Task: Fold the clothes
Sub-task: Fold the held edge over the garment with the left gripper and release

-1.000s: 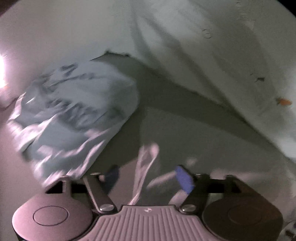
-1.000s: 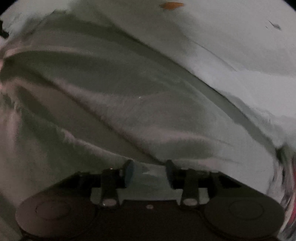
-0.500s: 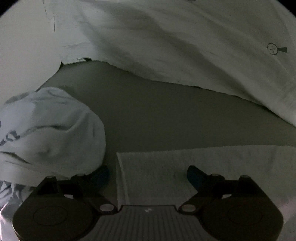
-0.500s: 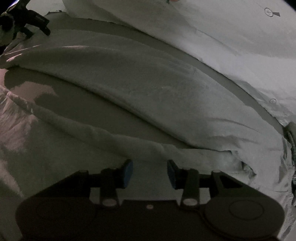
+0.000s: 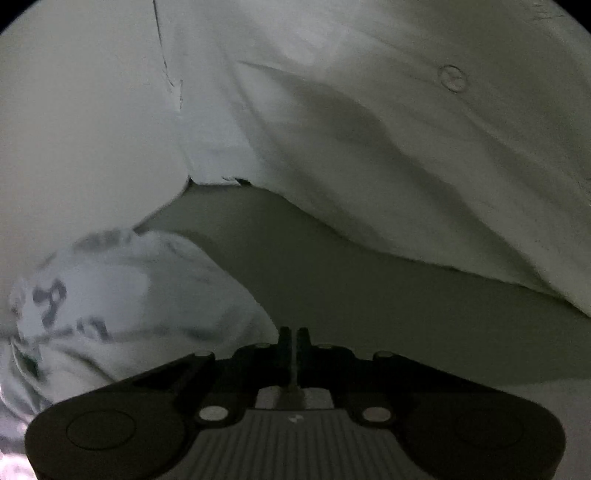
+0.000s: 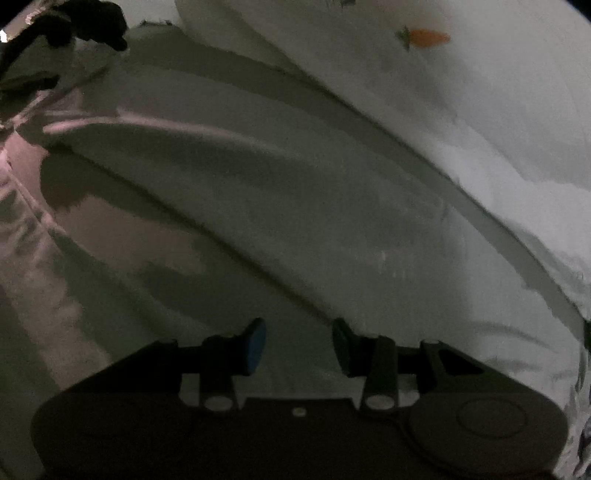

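Observation:
In the left wrist view my left gripper (image 5: 293, 338) is shut, and a thin sliver of the white cloth (image 5: 554, 395) shows between its pads. That cloth runs off to the lower right, under the gripper body. In the right wrist view the same kind of pale cloth (image 6: 258, 192) lies in long folds across the surface. My right gripper (image 6: 298, 345) hovers low over one fold. Its fingers stand apart, the blue pad (image 6: 255, 347) on the left is bare, and cloth shows below the gap.
A crumpled pale garment with dark lettering (image 5: 92, 302) lies at the left. A large white sheet (image 5: 369, 129) with a small ring mark drapes across the back, above the dark grey surface (image 5: 351, 288). The right wrist view shows white fabric with an orange carrot print (image 6: 428, 37) and a dark object (image 6: 85, 22).
My left gripper went from wide open over the white cloth's corner to shut. It also moved closer to the lettered garment. The right gripper's view slid along the folds with its jaws unchanged.

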`<state>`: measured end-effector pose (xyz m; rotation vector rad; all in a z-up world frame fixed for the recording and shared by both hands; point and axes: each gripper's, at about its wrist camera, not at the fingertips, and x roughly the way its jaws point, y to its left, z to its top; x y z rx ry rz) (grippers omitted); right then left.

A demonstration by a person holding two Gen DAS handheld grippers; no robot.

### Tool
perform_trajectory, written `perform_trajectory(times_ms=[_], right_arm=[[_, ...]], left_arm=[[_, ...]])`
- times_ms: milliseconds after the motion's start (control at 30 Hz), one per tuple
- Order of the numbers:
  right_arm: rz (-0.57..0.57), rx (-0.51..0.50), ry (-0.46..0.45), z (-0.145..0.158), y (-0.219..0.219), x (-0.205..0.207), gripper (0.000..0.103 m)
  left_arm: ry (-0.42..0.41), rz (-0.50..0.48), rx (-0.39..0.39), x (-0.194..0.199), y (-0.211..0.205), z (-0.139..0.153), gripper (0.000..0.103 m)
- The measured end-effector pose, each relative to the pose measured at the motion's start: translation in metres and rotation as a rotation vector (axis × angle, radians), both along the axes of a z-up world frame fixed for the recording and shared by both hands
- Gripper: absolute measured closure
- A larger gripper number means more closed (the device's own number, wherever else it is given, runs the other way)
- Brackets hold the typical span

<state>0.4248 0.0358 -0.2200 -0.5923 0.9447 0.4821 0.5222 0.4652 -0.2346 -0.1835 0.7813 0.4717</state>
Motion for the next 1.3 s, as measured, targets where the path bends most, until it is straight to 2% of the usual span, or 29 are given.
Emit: perform_trajectory(times_ms=[67, 133, 267, 400, 500, 567, 667, 767, 967, 1167, 1233, 1267, 1300], right_arm=[[0.003, 0.012, -0.001, 0.002, 0.001, 0.001, 0.062], [0.0, 0.009, -0.004, 0.0, -0.001, 0.001, 0.06], [-0.039, 0.02, 0.018, -0.006, -0.004, -0.003, 0.057], [-0.032, 0.015, 0.038, -0.012, 0.001, -0.007, 0.057], [-0.006, -0.002, 0.03, -0.015, 0.007, -0.01, 0.057], [0.003, -0.011, 0.03, -0.016, 0.009, -0.01, 0.057], [0.013, -0.024, 0.035, -0.017, 0.011, -0.012, 0.057], [0.02, -0.045, 0.025, -0.016, 0.016, -0.013, 0.057], [-0.001, -0.053, 0.009, -0.015, 0.018, -0.012, 0.057], [-0.041, -0.048, -0.01, -0.011, 0.015, -0.01, 0.055], [-0.069, -0.04, -0.013, -0.009, 0.011, -0.01, 0.053], [-0.086, -0.032, -0.015, -0.007, 0.008, -0.01, 0.049], [-0.105, -0.022, -0.018, -0.005, 0.004, -0.01, 0.046]], left_arm=[[0.035, -0.011, 0.015, 0.003, 0.001, -0.001, 0.1], [0.035, -0.062, -0.017, -0.004, -0.003, -0.001, 0.096], [0.025, -0.167, -0.074, -0.026, -0.016, -0.006, 0.075], [0.047, -0.2, -0.089, -0.034, -0.019, -0.019, 0.069], [0.024, -0.204, -0.117, -0.034, -0.017, -0.024, 0.062], [0.006, -0.192, -0.118, -0.033, -0.018, -0.025, 0.065], [0.001, -0.141, -0.069, -0.026, -0.021, -0.028, 0.101], [0.019, -0.104, -0.022, -0.023, -0.029, -0.022, 0.102], [-0.004, -0.06, 0.02, -0.001, -0.021, -0.005, 0.102], [0.072, -0.038, 0.134, 0.016, -0.016, -0.027, 0.1], [0.068, -0.053, 0.115, 0.011, -0.018, -0.02, 0.098], [0.063, -0.06, 0.099, 0.008, -0.019, -0.016, 0.097], [0.052, -0.068, 0.078, 0.004, -0.021, -0.011, 0.09]])
